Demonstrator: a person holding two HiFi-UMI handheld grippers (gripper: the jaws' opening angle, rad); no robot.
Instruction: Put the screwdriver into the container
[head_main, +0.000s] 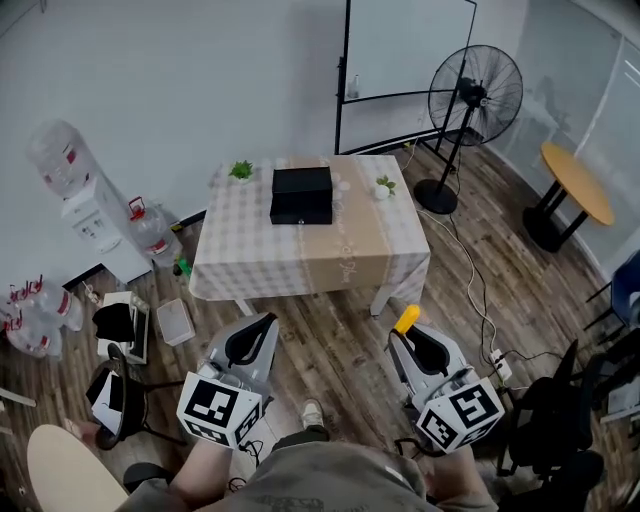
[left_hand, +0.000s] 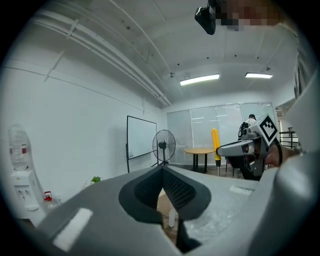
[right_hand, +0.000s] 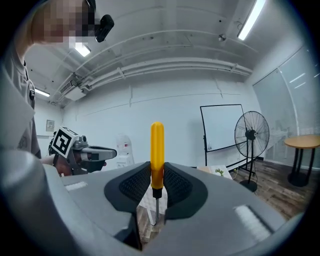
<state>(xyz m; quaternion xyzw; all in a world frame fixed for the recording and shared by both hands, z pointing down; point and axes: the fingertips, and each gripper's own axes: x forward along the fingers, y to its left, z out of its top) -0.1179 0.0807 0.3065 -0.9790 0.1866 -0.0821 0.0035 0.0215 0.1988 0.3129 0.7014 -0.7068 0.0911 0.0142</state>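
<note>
Wood-floored office room, going left to right: one water dispenser (head_main: 88, 205) against the wall with a spare jug (head_main: 151, 229) just beside it, then one table under a checkered cloth in the middle. On the tabletop (head_main: 250, 250) I count three things: a small green plant (head_main: 241, 170) at the far left corner, one black container (head_main: 302, 194) near the far edge about center, and a second small plant (head_main: 385, 185) toward the far right. Behind that there's one whiteboard (head_main: 405, 45), one standing fan (head_main: 472, 100), and one round wooden table (head_main: 577, 180) over by the glass wall. Closer to the camera are the two grippers, both held over the floor, well short of the table. The left gripper (head_main: 266, 322) is clenched with nothing in it; in its own view the pads meet at the tip. The right gripper (head_main: 405, 335) is clamped on the one screwdriver (right_hand: 157, 150), squeezing the lower end of the yellow handle, which stands upright above the jaws with the metal shaft poking down below the pads. So the screwdriver is up in the air in that gripper, well apart from the container.
</note>
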